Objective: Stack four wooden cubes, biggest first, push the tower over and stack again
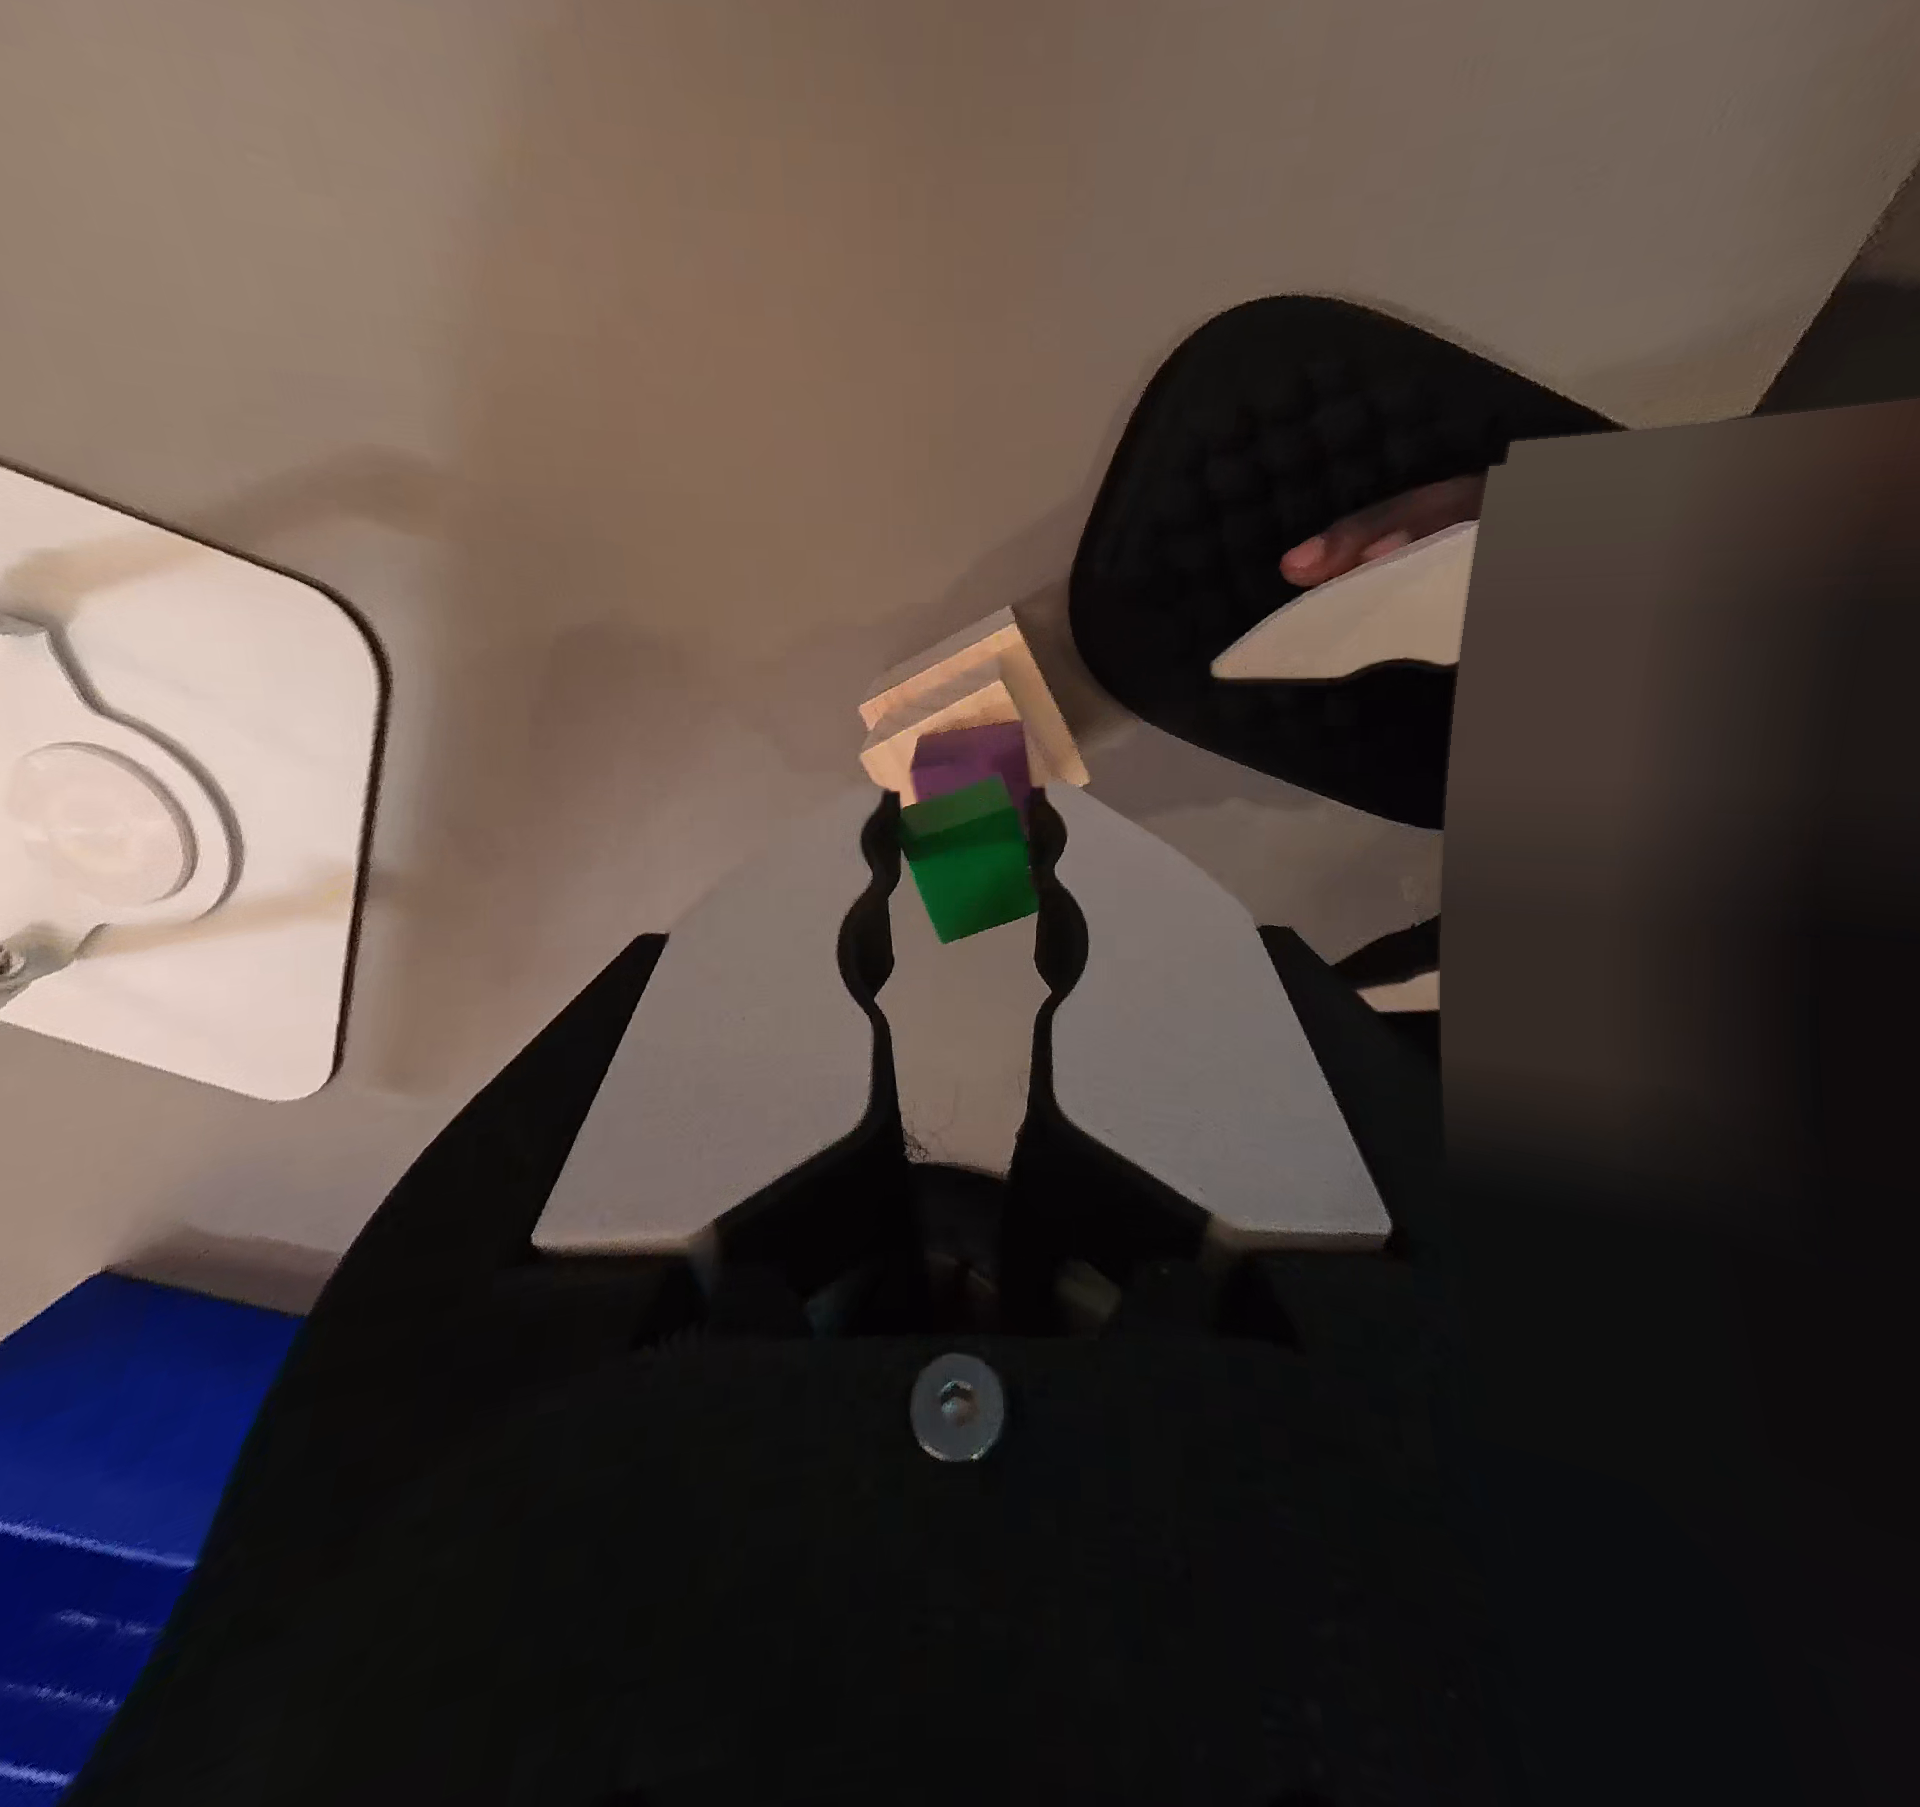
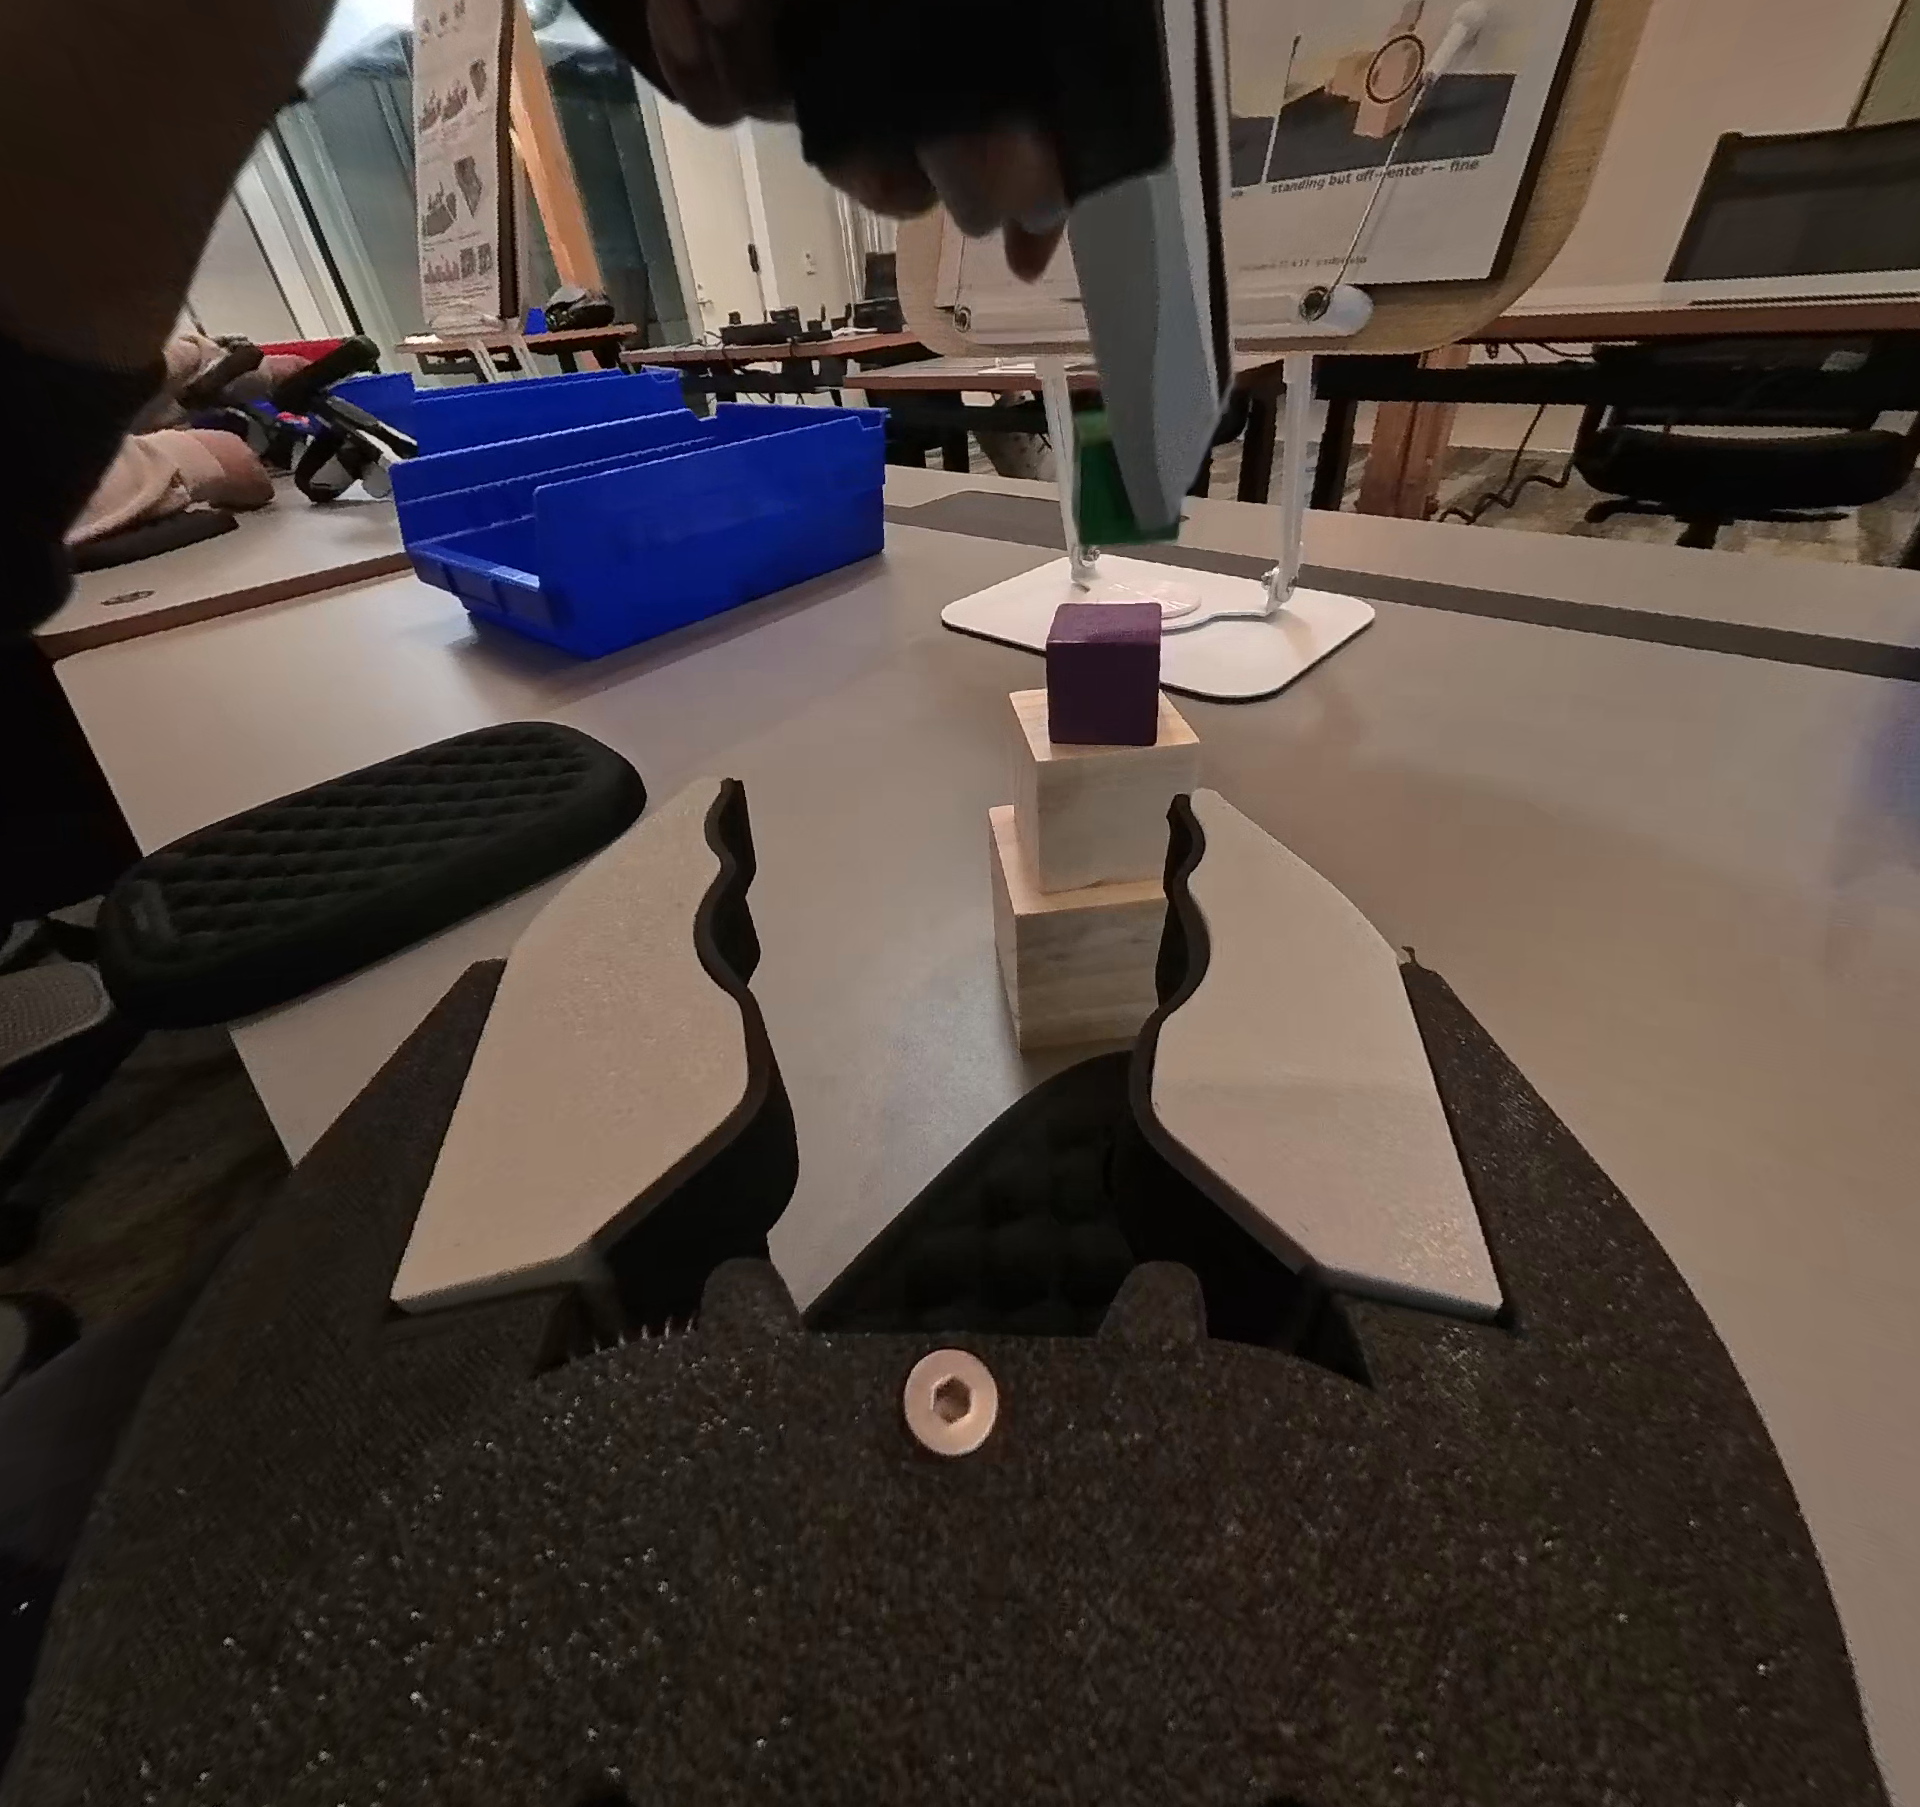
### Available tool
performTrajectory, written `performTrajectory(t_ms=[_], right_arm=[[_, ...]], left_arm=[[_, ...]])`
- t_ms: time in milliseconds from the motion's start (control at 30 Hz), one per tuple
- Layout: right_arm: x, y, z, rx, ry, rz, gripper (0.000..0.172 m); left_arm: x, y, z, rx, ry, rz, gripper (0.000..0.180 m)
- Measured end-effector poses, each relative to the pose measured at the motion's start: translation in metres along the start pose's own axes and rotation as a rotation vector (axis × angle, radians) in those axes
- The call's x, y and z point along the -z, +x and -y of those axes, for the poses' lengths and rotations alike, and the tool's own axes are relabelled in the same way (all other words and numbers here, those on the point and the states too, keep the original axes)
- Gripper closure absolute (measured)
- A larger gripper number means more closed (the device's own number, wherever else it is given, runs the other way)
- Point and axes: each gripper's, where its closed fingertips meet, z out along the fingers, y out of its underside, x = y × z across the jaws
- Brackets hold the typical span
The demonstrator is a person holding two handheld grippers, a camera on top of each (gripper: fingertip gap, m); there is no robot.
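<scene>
My left gripper [image 1: 964, 812] is shut on a green cube [image 1: 971, 864] and holds it in the air, pointing down over a stack. The stack is a purple cube [image 2: 1103, 671] on an upper wooden cube [image 2: 1107, 822] on a lower wooden cube [image 2: 1081, 968], standing on the grey table [image 2: 1558, 874]. The right wrist view shows the green cube [image 2: 1103, 490] a clear gap above the purple cube. My right gripper [image 2: 958, 801] is open and empty, low over the table. The stack stands just ahead, close by its right finger [image 2: 1247, 926].
A blue bin [image 2: 644, 521] sits at the back left. A black padded rest [image 2: 353, 853] lies at the left. A white stand base [image 2: 1299, 635] carrying a sign board is behind the stack. More desks and chairs are farther back.
</scene>
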Motion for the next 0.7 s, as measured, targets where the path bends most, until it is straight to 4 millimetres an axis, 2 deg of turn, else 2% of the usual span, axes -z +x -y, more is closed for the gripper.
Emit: performTrajectory(t_ms=[233, 700], right_arm=[[0.000, 0.000, 0.000, -0.002, -0.001, 0.000, 0.097], [0.000, 0.001, 0.000, -0.006, 0.004, 0.000, 0.098]], left_arm=[[-0.016, 0.002, 0.001, -0.008, -0.034, -0.023, 0.158], [-0.018, -0.001, -0.005, -0.002, -0.044, -0.037, 0.157]])
